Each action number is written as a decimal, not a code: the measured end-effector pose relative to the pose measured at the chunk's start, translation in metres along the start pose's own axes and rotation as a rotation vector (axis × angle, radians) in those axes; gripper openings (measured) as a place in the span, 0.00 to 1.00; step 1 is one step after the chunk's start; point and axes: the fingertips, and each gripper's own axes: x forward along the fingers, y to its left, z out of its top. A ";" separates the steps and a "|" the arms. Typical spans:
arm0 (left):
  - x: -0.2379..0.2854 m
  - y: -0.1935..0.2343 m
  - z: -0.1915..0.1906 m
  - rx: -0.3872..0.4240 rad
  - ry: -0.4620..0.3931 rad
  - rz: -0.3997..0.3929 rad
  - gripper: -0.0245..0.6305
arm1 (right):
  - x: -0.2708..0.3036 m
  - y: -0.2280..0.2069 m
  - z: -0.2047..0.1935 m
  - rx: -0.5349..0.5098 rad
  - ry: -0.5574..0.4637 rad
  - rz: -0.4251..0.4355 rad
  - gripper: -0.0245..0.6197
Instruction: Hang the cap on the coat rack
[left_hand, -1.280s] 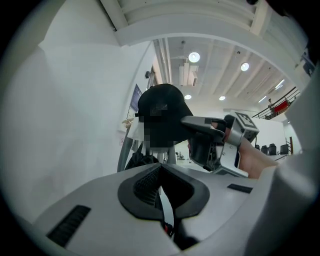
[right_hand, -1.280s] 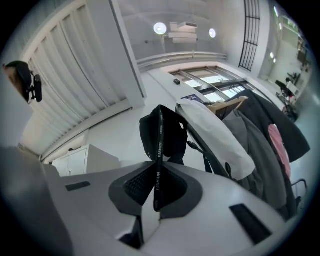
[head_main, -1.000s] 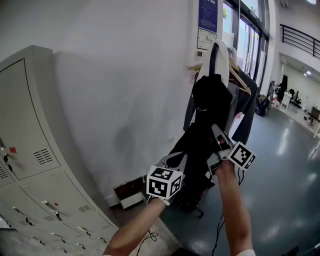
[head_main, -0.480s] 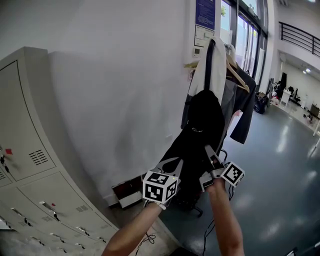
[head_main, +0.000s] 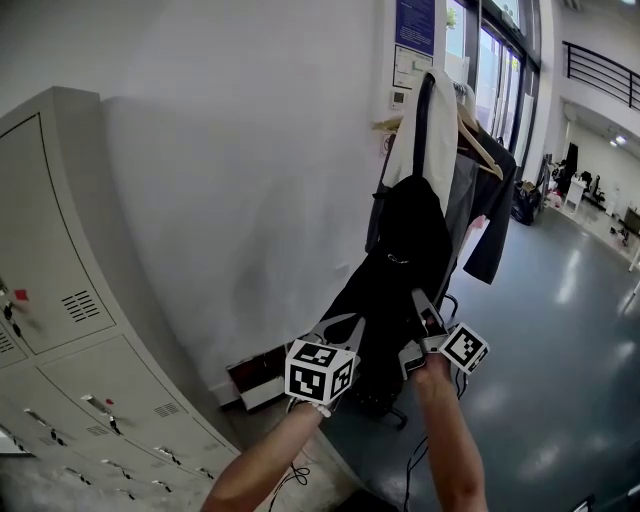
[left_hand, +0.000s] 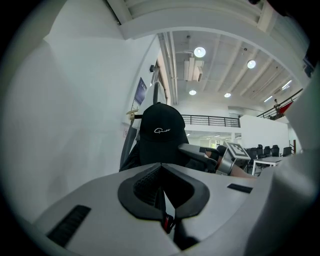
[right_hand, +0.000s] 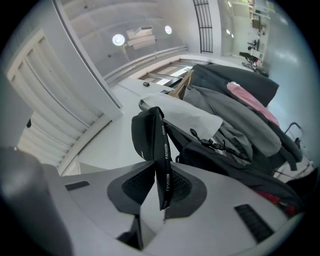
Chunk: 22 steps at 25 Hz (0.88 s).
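Observation:
A black cap (head_main: 410, 215) with a white logo hangs on the coat rack (head_main: 421, 105), over dark clothes. In the left gripper view the cap (left_hand: 160, 132) faces me; in the right gripper view it (right_hand: 144, 132) hangs side-on. My right gripper (head_main: 418, 297) is just below the cap, and its jaws are opening with the cap's black strap (right_hand: 164, 165) still pinched between the pads. My left gripper (head_main: 350, 322) is lower left of the cap, shut and empty, apart from it.
Grey lockers (head_main: 60, 300) fill the left side along a white wall. The rack also carries a white garment (head_main: 436, 130), a wooden hanger (head_main: 482, 152) and dark jackets (head_main: 492, 215). A low box (head_main: 258, 385) stands at the wall's foot.
Over the second my right gripper has dropped lower and slightly left beneath the cap. The cap now hangs straighter on the rack. The left gripper has barely moved.

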 end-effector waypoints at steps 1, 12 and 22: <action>0.000 0.000 0.001 0.001 -0.002 0.001 0.04 | 0.000 -0.001 0.001 -0.021 0.003 -0.018 0.11; -0.002 -0.007 -0.005 0.004 0.010 -0.010 0.04 | -0.005 -0.035 -0.011 -0.081 0.075 -0.163 0.31; -0.001 -0.005 -0.017 -0.013 0.029 -0.014 0.04 | -0.016 -0.047 -0.021 -0.102 0.096 -0.197 0.33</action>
